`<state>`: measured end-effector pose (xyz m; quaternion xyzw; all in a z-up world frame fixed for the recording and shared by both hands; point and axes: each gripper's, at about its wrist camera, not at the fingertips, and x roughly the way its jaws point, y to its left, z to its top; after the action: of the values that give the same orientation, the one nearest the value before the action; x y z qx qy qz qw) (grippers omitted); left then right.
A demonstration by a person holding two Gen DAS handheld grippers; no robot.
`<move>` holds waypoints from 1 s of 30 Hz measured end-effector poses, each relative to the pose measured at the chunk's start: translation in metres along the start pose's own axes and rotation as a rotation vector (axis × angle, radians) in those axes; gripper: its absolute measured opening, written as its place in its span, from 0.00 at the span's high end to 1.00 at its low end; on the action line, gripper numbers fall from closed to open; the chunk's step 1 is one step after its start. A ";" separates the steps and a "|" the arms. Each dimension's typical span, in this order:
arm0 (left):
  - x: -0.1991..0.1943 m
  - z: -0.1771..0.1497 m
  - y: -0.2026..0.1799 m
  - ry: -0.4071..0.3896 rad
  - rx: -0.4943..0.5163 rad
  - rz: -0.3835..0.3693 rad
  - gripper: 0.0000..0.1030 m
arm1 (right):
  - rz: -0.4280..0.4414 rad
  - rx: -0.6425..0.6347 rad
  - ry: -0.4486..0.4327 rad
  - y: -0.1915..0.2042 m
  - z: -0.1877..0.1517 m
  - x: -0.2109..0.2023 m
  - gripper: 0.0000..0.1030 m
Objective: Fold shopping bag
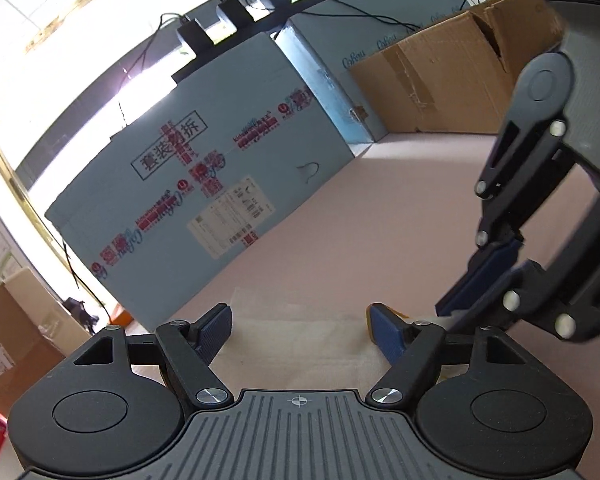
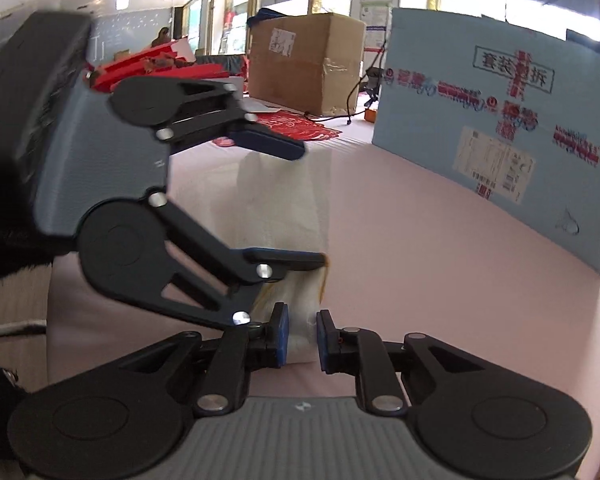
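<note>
A white shopping bag [image 2: 284, 208] lies flat as a long narrow folded strip on the pink table; it shows faintly in the left wrist view [image 1: 300, 320]. My left gripper [image 1: 300, 332] is open wide, hovering over the bag across its width; it also shows in the right wrist view [image 2: 296, 204]. My right gripper [image 2: 302, 340] is partly open, its blue pads on either side of the bag's near end with gaps showing. In the left wrist view the right gripper [image 1: 480, 288] sits at the bag's right end, its jaws nearly together.
A large light-blue carton [image 1: 204, 184] stands at the back of the pink table [image 1: 380, 220], with a brown cardboard box [image 1: 440, 84] to its right. In the right wrist view another brown box [image 2: 304, 64] and red paper items [image 2: 156, 68] lie farther off.
</note>
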<state>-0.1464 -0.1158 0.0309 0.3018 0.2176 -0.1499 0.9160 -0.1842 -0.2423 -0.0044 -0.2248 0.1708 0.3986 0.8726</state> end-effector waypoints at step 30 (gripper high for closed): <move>-0.086 -0.019 -0.044 -0.110 -0.080 0.030 0.25 | 0.205 0.535 0.121 -0.037 0.000 -0.009 0.85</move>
<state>-0.2438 -0.1253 0.0377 0.2598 0.1684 -0.1436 0.9400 -0.1613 -0.2695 0.0100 0.0081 0.3434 0.4114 0.8443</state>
